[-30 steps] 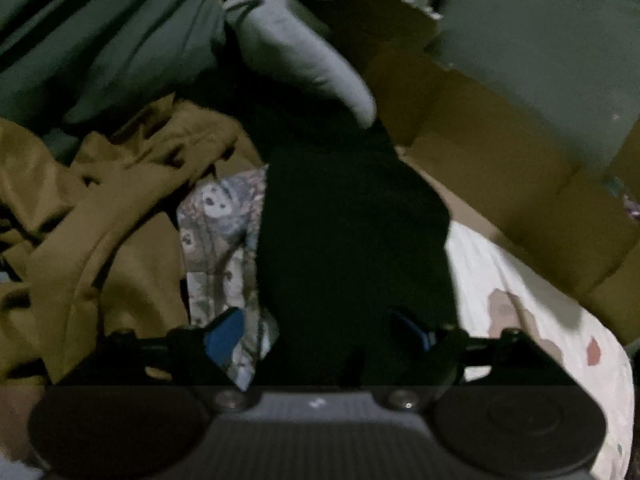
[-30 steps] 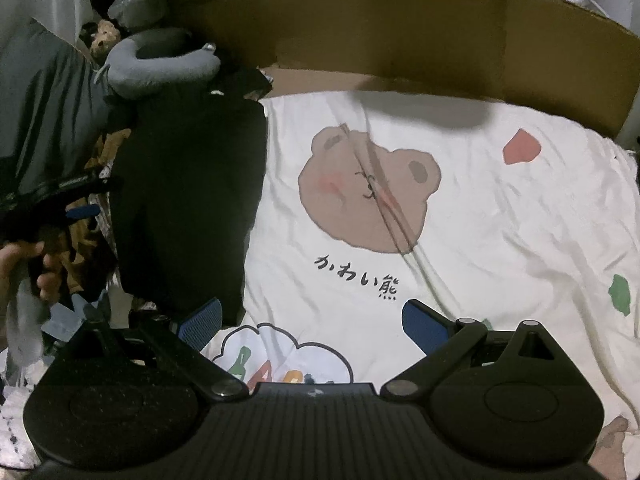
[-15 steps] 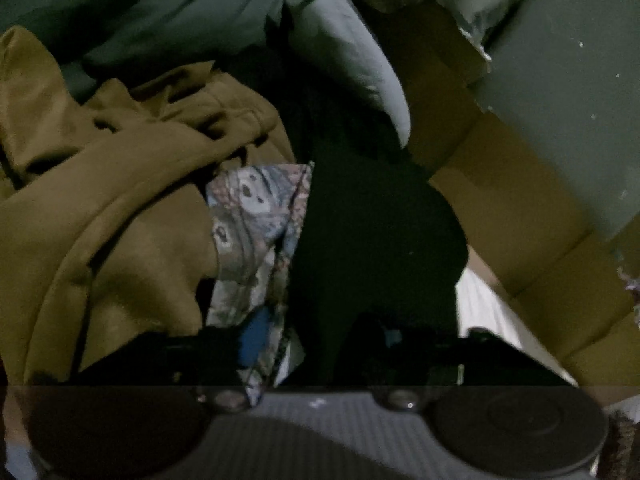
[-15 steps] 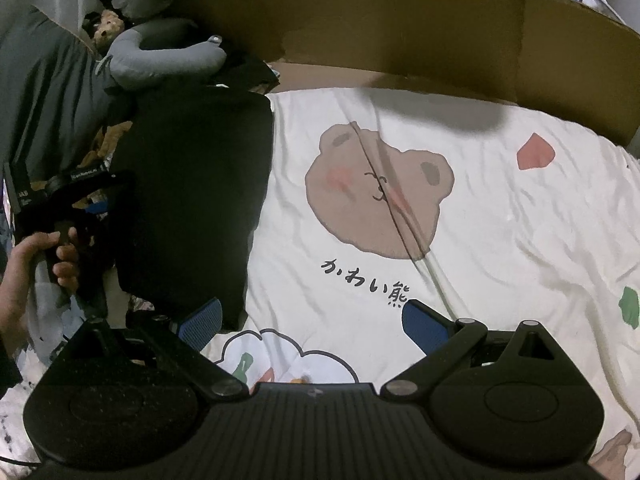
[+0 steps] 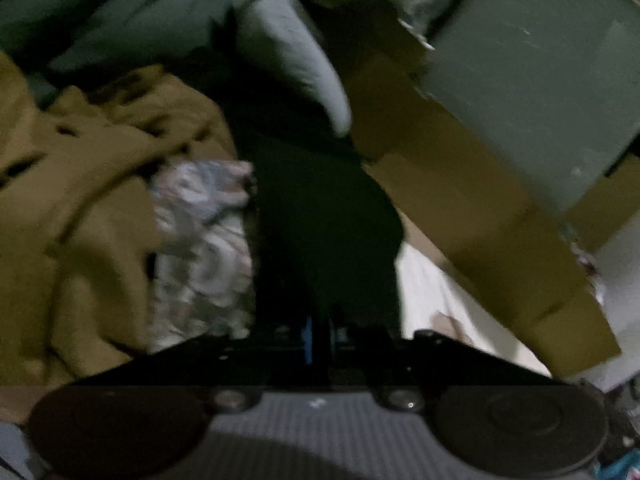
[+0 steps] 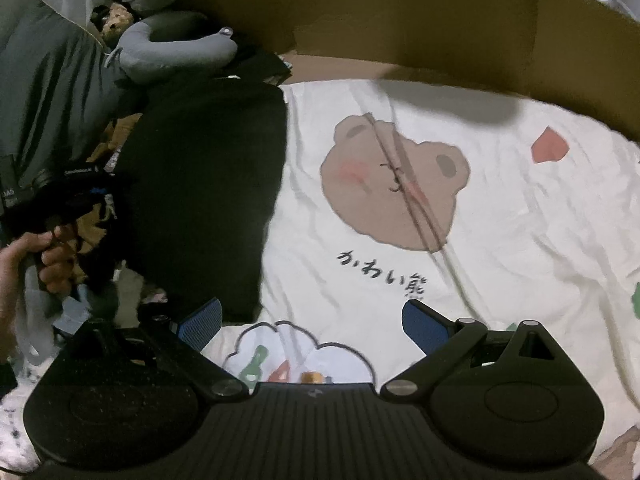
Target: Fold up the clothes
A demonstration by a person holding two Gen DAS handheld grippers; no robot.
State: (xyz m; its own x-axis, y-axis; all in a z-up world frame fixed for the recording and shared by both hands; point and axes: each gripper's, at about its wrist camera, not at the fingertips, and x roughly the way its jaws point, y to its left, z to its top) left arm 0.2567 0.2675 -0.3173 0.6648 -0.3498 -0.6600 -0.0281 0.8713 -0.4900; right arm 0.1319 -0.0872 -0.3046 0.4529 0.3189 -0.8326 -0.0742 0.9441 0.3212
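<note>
White bear-print bedsheet spreads below a cardboard wall. Black garment lies left of the bear, left hand-held gripper clamped on its edge; right hand-held gripper spread apart.

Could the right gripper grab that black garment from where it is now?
Probably yes. The right gripper is open and holds nothing, and the black garment's near edge lies just ahead and left of it on the white sheet, nothing between.
</note>
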